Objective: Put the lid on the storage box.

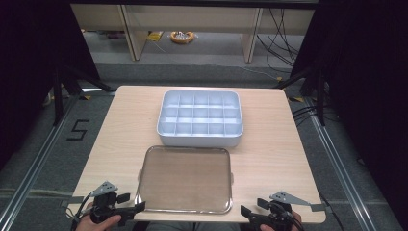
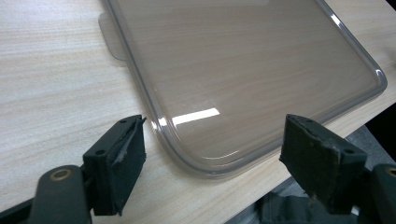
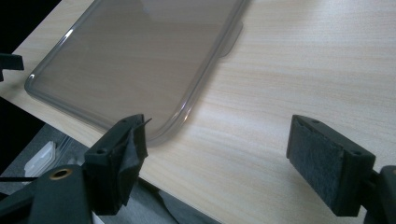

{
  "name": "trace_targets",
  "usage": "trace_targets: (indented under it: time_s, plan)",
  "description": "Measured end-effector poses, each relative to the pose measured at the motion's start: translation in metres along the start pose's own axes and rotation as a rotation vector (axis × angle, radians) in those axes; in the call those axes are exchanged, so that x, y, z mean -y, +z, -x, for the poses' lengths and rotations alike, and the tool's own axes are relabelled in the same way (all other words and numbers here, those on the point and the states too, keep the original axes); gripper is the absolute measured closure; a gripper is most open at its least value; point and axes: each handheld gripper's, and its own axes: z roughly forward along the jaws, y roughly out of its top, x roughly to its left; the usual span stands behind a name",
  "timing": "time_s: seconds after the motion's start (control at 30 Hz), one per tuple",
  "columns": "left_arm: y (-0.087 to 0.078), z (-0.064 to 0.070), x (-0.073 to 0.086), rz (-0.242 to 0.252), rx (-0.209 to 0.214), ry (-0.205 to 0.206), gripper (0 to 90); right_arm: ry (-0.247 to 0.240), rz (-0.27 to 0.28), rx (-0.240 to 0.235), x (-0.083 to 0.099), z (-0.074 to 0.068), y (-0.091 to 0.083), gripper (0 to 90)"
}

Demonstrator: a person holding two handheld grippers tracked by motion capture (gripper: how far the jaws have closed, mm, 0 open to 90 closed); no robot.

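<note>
Two items sit on the wooden table (image 1: 269, 159): a white compartment box (image 1: 200, 118) toward the far side, its cells empty, and a clear lid (image 1: 185, 179) lying flat just in front of it, close to the near edge. Left gripper (image 1: 132, 208) is held at the lid's near left corner, jaws spread wide; in the left gripper view that rounded corner lies between the jaws, untouched by either pad. Right gripper (image 1: 251, 208) sits near the lid's near right corner, jaws likewise wide apart and holding nothing, over bare tabletop beside the lid edge. Small tabs project from the lid's side edges.
</note>
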Motion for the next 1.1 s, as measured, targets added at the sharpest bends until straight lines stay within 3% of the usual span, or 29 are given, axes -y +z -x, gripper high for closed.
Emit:
trace_targets:
  time_s: [0.03, 0.17, 0.2, 0.23, 0.27, 0.3, 0.33, 0.37, 0.4, 0.43, 0.53, 0.57, 0.63, 0.67, 0.7, 0.83, 0.9, 0.93, 0.97, 1.0, 1.03, 1.07, 1.1]
  plan:
    - [0.001, 0.001, 0.0, 0.005, -0.001, -0.006, 21.4, -0.004, -0.009, 0.016, 0.0, 0.001, 0.0, 21.5]
    - [0.001, 0.001, 0.0, 0.004, 0.001, -0.005, 21.1, 0.009, 0.0, -0.013, 0.0, 0.002, 0.0, 21.5]
    - [0.001, 0.001, 0.0, 0.003, 0.003, -0.005, 20.9, 0.058, -0.021, -0.014, 0.0, -0.002, -0.001, 21.5]
    - [0.001, 0.001, 0.0, 0.001, 0.008, -0.004, 20.6, 0.054, -0.018, -0.014, 0.0, -0.002, 0.0, 21.3]
    - [0.001, 0.001, 0.0, -0.001, 0.008, -0.002, 20.3, 0.017, -0.001, -0.013, 0.0, 0.002, 0.001, 21.1]
    - [0.001, 0.001, 0.0, -0.002, 0.009, -0.002, 20.1, 0.045, 0.004, -0.035, 0.0, 0.0, 0.002, 21.1]
    - [0.001, 0.001, 0.0, -0.002, 0.012, 0.005, 19.8, 0.032, 0.008, -0.04, 0.0, 0.002, 0.002, 21.0]
    - [0.001, 0.002, 0.0, 0.001, 0.013, 0.001, 19.5, 0.065, -0.003, -0.034, 0.0, -0.001, 0.002, 20.7]
    - [0.002, 0.002, 0.0, 0.006, 0.011, -0.004, 19.3, 0.025, 0.008, -0.04, 0.0, 0.001, 0.002, 20.2]
    - [0.002, 0.002, 0.0, 0.001, 0.014, -0.002, 19.1, 0.022, 0.001, -0.028, 0.0, 0.001, 0.002, 19.8]
    - [0.002, 0.002, 0.0, 0.001, 0.018, -0.002, 17.8, 0.031, 0.013, -0.047, -0.001, 0.0, 0.003, 19.7]
    - [0.002, 0.002, 0.0, -0.003, 0.018, 0.003, 17.7, 0.077, 0.006, -0.067, 0.0, -0.003, 0.004, 19.7]
    - [0.002, 0.003, 0.0, -0.006, 0.02, -0.006, 16.9, 0.036, 0.018, -0.058, -0.001, 0.0, 0.006, 19.5]
    - [0.003, 0.003, 0.0, -0.002, 0.021, -0.012, 16.4, 0.062, -0.001, -0.053, -0.001, -0.003, 0.005, 19.4]
    - [0.003, 0.003, -0.001, -0.001, 0.02, -0.016, 16.2, 0.079, 0.003, -0.088, -0.001, -0.003, 0.007, 19.4]
    - [0.005, 0.002, -0.001, -0.006, 0.01, -0.013, 15.4, 0.033, 0.016, -0.098, -0.003, -0.001, 0.012, 19.5]
    - [0.008, 0.002, -0.003, -0.007, -0.001, -0.015, 15.4, 0.032, 0.012, -0.073, -0.005, -0.002, 0.014, 19.7]
    - [0.009, 0.003, -0.003, -0.008, -0.003, -0.016, 15.5, 0.071, 0.008, -0.115, -0.006, -0.005, 0.015, 19.9]
    - [0.01, 0.003, -0.004, -0.011, -0.003, -0.009, 16.1, 0.037, 0.02, -0.105, -0.006, -0.002, 0.018, 20.2]
    - [0.012, 0.004, -0.006, -0.006, -0.003, -0.007, 16.9, 0.037, 0.013, -0.098, -0.007, -0.001, 0.02, 20.5]
    - [0.013, 0.005, -0.007, -0.011, -0.002, 0.006, 17.5, 0.068, 0.008, -0.118, -0.008, -0.003, 0.022, 20.7]
    - [0.014, 0.006, -0.007, -0.006, -0.004, 0.002, 17.8, 0.09, 0.002, -0.105, -0.009, -0.005, 0.023, 20.7]
    - [0.014, 0.005, -0.008, -0.022, -0.005, 0.025, 18.6, 0.085, 0.006, -0.11, -0.01, -0.004, 0.024, 20.9]
